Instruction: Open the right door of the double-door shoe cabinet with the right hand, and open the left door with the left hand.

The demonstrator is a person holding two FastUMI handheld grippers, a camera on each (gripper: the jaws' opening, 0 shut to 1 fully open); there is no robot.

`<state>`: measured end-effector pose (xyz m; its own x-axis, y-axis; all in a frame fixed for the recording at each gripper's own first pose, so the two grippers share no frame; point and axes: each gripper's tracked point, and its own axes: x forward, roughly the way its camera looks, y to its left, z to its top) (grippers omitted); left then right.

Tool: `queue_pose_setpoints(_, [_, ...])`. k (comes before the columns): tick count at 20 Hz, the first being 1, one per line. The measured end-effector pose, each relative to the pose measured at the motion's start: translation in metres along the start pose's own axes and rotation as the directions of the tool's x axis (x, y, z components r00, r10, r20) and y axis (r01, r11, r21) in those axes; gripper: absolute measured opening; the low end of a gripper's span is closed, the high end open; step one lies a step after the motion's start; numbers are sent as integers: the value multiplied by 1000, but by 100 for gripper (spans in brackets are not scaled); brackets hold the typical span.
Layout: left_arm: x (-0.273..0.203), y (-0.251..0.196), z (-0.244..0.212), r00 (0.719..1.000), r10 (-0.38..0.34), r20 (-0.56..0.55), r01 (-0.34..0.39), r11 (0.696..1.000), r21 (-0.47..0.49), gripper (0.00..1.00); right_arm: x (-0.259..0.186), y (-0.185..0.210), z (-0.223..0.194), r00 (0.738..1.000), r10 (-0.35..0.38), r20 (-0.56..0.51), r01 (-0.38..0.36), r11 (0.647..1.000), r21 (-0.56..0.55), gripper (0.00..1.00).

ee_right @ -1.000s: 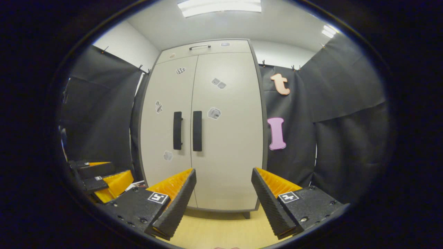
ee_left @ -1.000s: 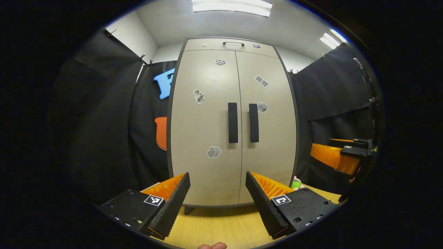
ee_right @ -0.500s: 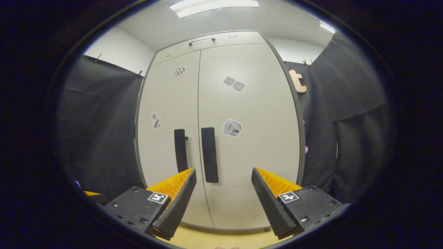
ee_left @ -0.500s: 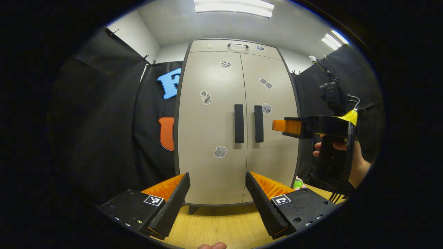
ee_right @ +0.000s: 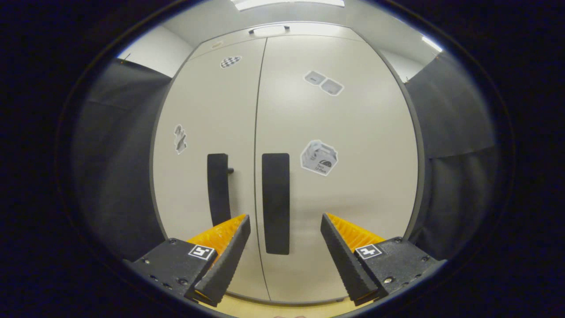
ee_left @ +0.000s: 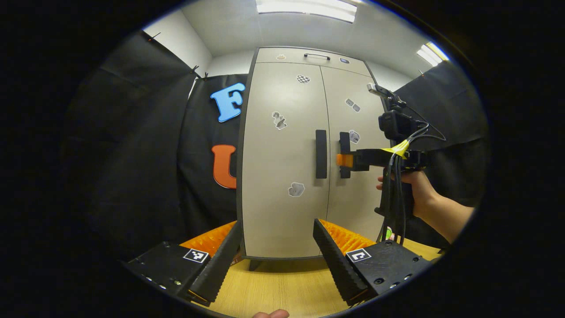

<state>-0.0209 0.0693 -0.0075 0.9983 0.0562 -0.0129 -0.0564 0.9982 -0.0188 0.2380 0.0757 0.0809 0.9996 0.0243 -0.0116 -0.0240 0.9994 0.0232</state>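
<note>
The beige shoe cabinet stands upright with both doors closed. In the left gripper view its left door (ee_left: pixel 282 176) carries a dark vertical handle (ee_left: pixel 321 153), and the right door (ee_left: pixel 359 198) carries another (ee_left: pixel 344 152). My left gripper (ee_left: pixel 276 251) is open, well short of the cabinet and low in front of the left door. A hand (ee_left: pixel 417 187) holds my right gripper (ee_left: pixel 342 160) with its tips at the right door's handle. In the right gripper view that gripper (ee_right: pixel 284 256) is open, and the right handle (ee_right: pixel 275 203) rises between its fingers, nearer the left one. The left handle (ee_right: pixel 218 187) is beside it.
The cabinet stands on a light wooden surface (ee_left: pixel 282 282). A narrow top panel with a thin metal handle (ee_left: pixel 316 55) sits above the doors. Several stickers dot the doors. Black cloth walls close in on both sides. Cables (ee_left: pixel 394 198) hang from the right gripper.
The right gripper has moved forward and up to the right door's handle, which now looms large in its view. The left gripper has drifted slightly left. Both doors stay closed.
</note>
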Motion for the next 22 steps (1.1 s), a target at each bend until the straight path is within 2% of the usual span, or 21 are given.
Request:
queue_pose_setpoints(5, [3,21,-5,1000,20,-18,-20,1000,-6,97,15,-4,1,999,-43,1,43,998,38,100])
queue_pose_setpoints(8, [6,27,-6,999,22,-23,-22,1000,-13,96,19,-3,0,999,-52,-2,52,998,28,97])
queue_pose_setpoints(11, [8,30,-5,999,22,-24,-23,1000,-13,95,22,-7,0,996,-93,8,92,996,17,100])
queue_pose_setpoints(17, [12,31,-4,1000,16,-22,-16,1000,-15,95,22,-1,1,995,-99,-1,99,995,-21,75])
queue_pose_setpoints(19, [13,31,-4,1000,14,-22,-15,1000,-15,95,23,5,2,995,-96,9,97,994,-47,61])
queue_pose_setpoints(20, [13,31,-4,1000,15,-21,-15,1000,-16,95,22,9,0,996,-92,15,93,994,-51,51])
queue_pose_setpoints(21, [13,31,-4,1000,15,-22,-15,1000,-16,95,22,10,1,995,-98,18,99,994,-53,46])
queue_pose_setpoints(22, [12,32,-4,1000,17,-23,-17,1000,-17,95,23,10,1,995,-102,22,103,993,-53,36])
